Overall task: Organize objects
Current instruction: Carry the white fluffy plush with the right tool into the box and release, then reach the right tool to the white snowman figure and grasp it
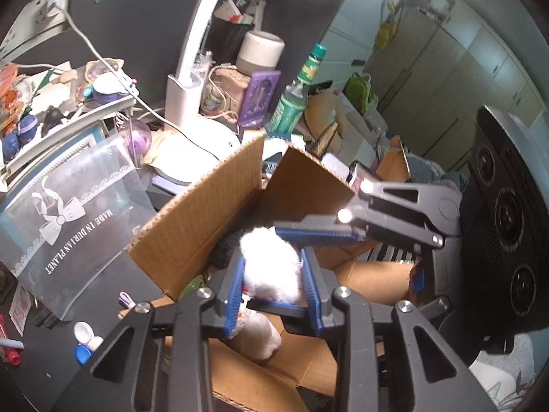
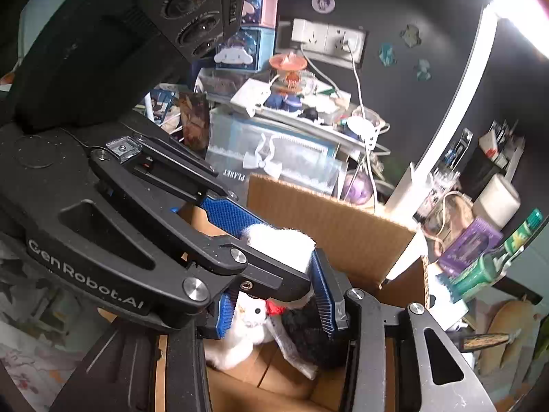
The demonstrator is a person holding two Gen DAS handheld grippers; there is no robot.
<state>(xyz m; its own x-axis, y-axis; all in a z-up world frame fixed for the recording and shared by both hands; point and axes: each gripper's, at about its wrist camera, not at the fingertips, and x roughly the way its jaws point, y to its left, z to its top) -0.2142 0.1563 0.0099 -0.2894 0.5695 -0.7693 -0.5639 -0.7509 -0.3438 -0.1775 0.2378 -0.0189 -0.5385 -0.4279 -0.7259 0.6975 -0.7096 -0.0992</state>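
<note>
Over an open cardboard box (image 1: pixel 206 213) on a crowded dark desk (image 1: pixel 34 360), two handheld grippers meet around one white plush toy (image 1: pixel 271 264). The left gripper (image 1: pixel 272 288) has its ribbed blue pads (image 1: pixel 312 285) set narrowly on either side of the toy's fluffy white body, and the right gripper (image 2: pixel 274 304), reaching across from the side, brackets the same toy; whether either set of pads actually presses the fur cannot be told. The toy hangs above the box's interior, where a dark fuzzy item (image 2: pixel 305 326) and a paper tag (image 2: pixel 291 346) lie on the corrugated floor. The raised brown flaps, fluted along their cut edges, crowd the grippers on the far side. Beyond the box's far edge stand a white lamp base (image 1: pixel 182 92) with a curved arm, a frosted plastic pouch (image 1: pixel 75 216) printed with a bow, a green bottle (image 1: pixel 291 99), a purple box (image 1: pixel 259 98) and a white cylinder (image 1: pixel 260 51).
</note>
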